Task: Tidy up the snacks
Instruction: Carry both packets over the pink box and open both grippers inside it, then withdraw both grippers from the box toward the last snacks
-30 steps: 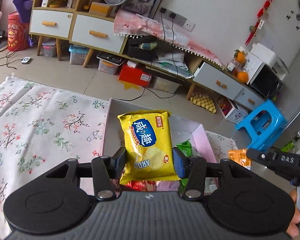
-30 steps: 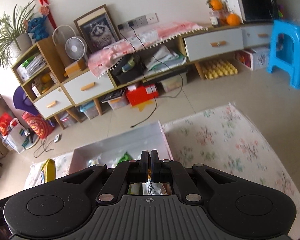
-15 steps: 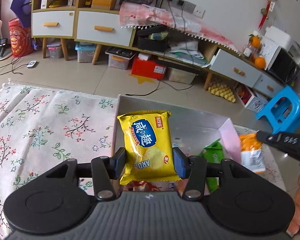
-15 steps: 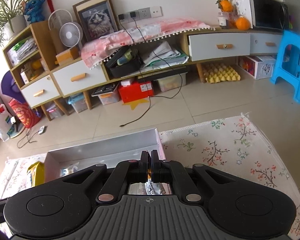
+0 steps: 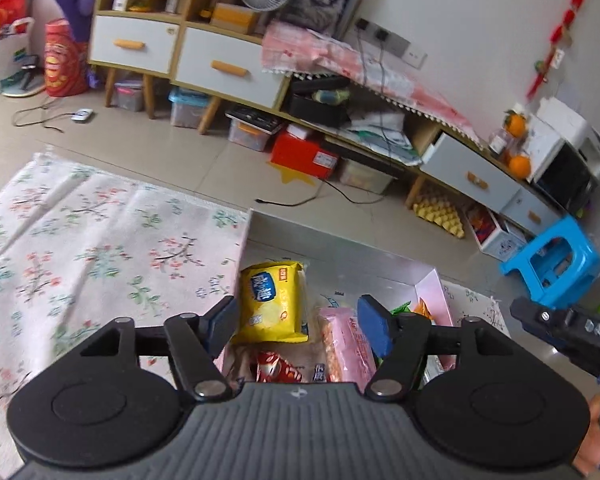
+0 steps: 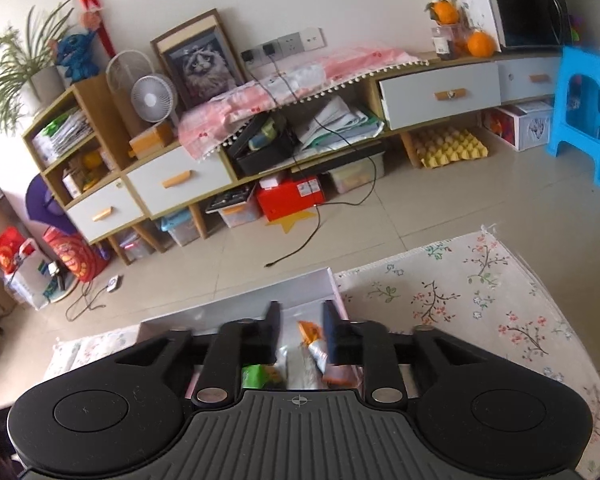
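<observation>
Now both of your grippers hang over the shallow pale-pink cardboard box (image 5: 430, 286) on the floral rug (image 5: 80, 248), and both have just been opening.

The left gripper (image 5: 300, 322) has its jaws apart. The yellow crinkly biscuit packet (image 5: 271, 302) sits between and just beyond them, inside the box near its left wall, and neither pad presses on it, so it looks released. A pink wrapped snack bar (image 5: 346, 346) lies beside it, closer to the right-hand jaw, with a red wrapper (image 5: 278, 372) beneath the jaws.

The right gripper (image 6: 300, 332) also has its jaws apart, though less widely. The small orange-and-white sachet (image 6: 320, 350) is between them, close against the right-hand jaw; whether it still touches that pad I cannot tell. A green packet (image 6: 256, 374) lies below the left-hand jaw.

What could go wrong from here:
- If the sachet clings to the right-hand pad, pulling away could drag it over the box's wall and onto the rug.
- The yellow packet seems propped rather than flat; a brush from your left jaws as you withdraw could tip it or knock it over the wall.
- Your two grippers are close over one box, so lifting both at once risks them clipping each other.
</observation>
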The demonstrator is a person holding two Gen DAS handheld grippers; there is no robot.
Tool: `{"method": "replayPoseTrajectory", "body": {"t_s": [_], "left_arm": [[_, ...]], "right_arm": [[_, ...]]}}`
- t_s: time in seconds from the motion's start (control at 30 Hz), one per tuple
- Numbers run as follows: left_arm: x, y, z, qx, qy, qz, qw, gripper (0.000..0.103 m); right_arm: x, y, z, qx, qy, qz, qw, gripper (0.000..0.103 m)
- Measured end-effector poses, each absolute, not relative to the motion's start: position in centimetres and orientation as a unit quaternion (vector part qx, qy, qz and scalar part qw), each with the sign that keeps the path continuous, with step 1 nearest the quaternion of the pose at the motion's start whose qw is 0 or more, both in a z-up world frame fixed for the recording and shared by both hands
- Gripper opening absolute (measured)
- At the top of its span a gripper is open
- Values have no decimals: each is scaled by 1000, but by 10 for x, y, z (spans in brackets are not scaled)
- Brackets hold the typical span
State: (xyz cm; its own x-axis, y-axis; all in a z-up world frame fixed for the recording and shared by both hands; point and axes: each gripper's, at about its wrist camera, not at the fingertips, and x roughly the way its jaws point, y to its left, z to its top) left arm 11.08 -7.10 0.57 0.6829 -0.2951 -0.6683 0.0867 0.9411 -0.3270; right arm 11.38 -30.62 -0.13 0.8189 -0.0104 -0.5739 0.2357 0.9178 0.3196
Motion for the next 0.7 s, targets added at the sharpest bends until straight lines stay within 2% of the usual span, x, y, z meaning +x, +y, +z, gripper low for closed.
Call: {"method": "replayPoseTrajectory", "body": {"t_s": [0.03,0.1,0.13,0.2,0.27,0.37,0.7], "left_arm": [[105,-73,10,-130,387,-95,908,70],[93,-79,16,-109,399,-68,908,77],[86,-83,19,-93,404,-57,908,82],[69,-92,22,-62,410,-43,909,90],[52,-100,25,-36,418,-50,906,95],[25,-105,25,-19,415,-53,908,102],[-18,-120,15,12,418,-82,905,102]], "right_arm": [[108,-303,5,185,298,-65,934,37],[96,-298,12,177,319,-65,929,58],[90,-295,15,172,335,-63,924,62],[76,-289,19,157,363,-50,917,67],[60,-286,21,149,379,-50,912,69],[26,-288,20,158,383,-67,908,80],[-33,-291,-5,172,413,-86,890,82]]}}
